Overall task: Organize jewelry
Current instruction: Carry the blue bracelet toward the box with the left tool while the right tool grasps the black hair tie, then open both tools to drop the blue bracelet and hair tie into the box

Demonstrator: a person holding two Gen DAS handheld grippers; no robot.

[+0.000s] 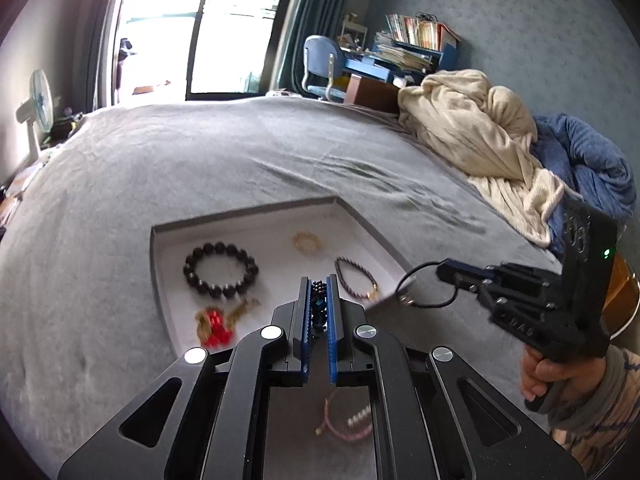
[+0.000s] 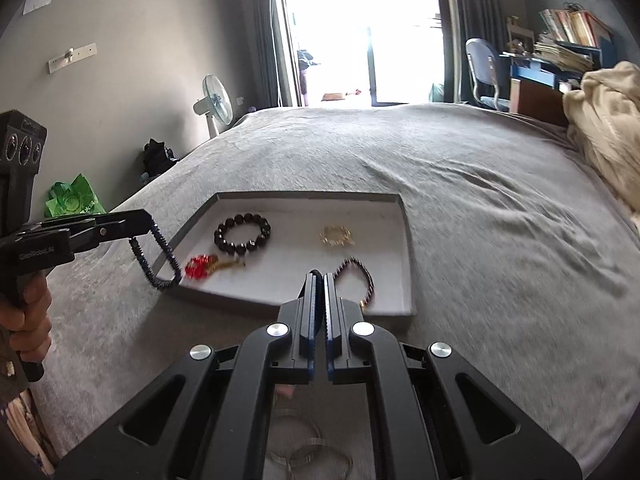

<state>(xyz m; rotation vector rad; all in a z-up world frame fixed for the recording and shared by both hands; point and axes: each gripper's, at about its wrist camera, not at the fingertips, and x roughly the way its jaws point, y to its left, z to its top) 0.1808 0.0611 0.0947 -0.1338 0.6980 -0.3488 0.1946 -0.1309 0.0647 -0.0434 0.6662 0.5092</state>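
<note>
Jewelry first: the left hand-held gripper [image 1: 319,300] is clamped nearly closed on a dark blue beaded bracelet [image 2: 158,258], and from the right wrist view you can see that bracelet dangling in a loop off its tips, right at the near left corner of the tray [image 2: 308,197]. The right hand-held gripper [image 2: 319,296] is pinched almost closed on a thin black cord bracelet [image 1: 428,286] with a small gold clasp, hanging just off the tray's right edge above the bed.

Inside the white tray, which sits on the grey bed [image 1: 240,160], there's a chunky black bead bracelet [image 1: 220,270] toward the left, a little gold piece [image 1: 307,242] toward the back right, a dark purple beaded bracelet [image 1: 356,278] on the right, and a red and gold piece [image 1: 218,322] at the near left.

On the bed under the left gripper lies a pink cord bracelet [image 1: 344,424] with a pale beaded bit. Under the right one are some silver bangles [image 2: 308,454], kinda blurry
</note>
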